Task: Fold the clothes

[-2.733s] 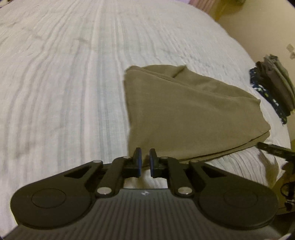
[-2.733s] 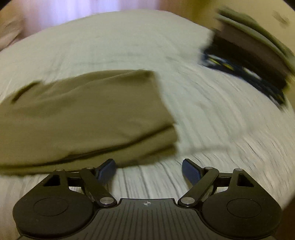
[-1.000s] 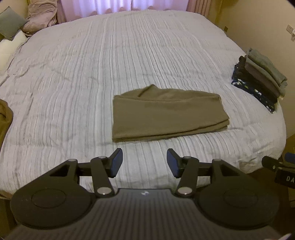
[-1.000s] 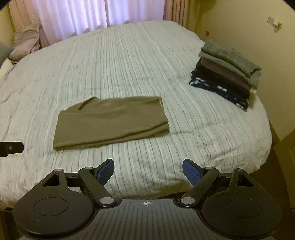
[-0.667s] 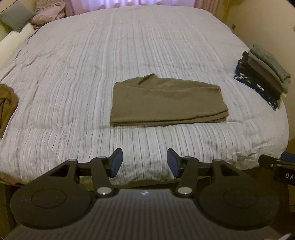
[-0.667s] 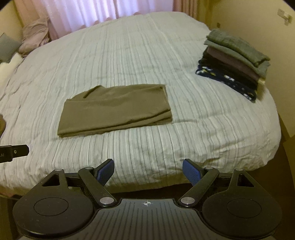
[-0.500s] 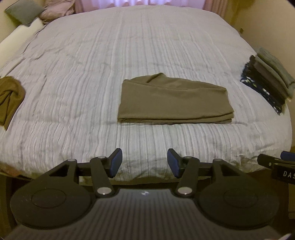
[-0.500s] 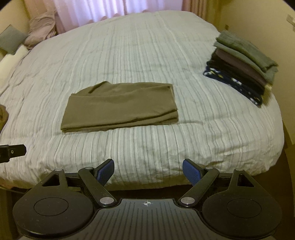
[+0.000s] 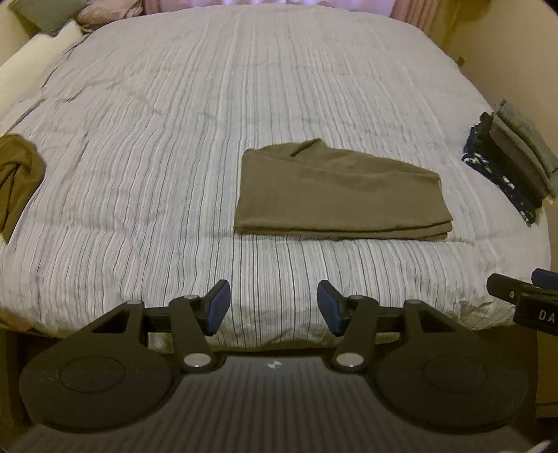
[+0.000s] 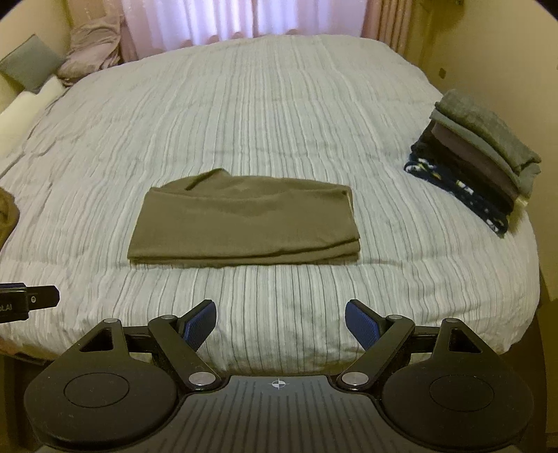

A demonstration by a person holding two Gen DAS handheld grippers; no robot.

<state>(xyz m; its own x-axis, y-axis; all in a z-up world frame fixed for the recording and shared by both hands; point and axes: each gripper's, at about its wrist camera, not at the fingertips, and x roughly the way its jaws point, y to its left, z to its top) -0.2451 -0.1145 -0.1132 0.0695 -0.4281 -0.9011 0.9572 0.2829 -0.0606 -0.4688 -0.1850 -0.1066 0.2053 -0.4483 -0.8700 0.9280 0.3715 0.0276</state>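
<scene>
My left gripper (image 9: 272,310) and right gripper (image 10: 279,327) both hang with jaws spread and nothing between them, short of the bed's (image 10: 279,115) near edge. Ahead of both lies the folded olive garment (image 10: 244,219) flat on the striped cover. Farther to my right sits a stack of folded clothes (image 10: 477,156); far left, a crumpled olive garment (image 9: 17,174).

Striped duvet (image 9: 174,146) covers bed, ridges running toward window, faint creases at left. Pink curtains (image 10: 226,21) behind head of bed. Grey cushion (image 10: 29,66) at far left corner, pink pillow (image 10: 92,52) just beside it, white bolster (image 10: 24,104) along left edge. Yellowish wall (image 10: 495,52) at right.
</scene>
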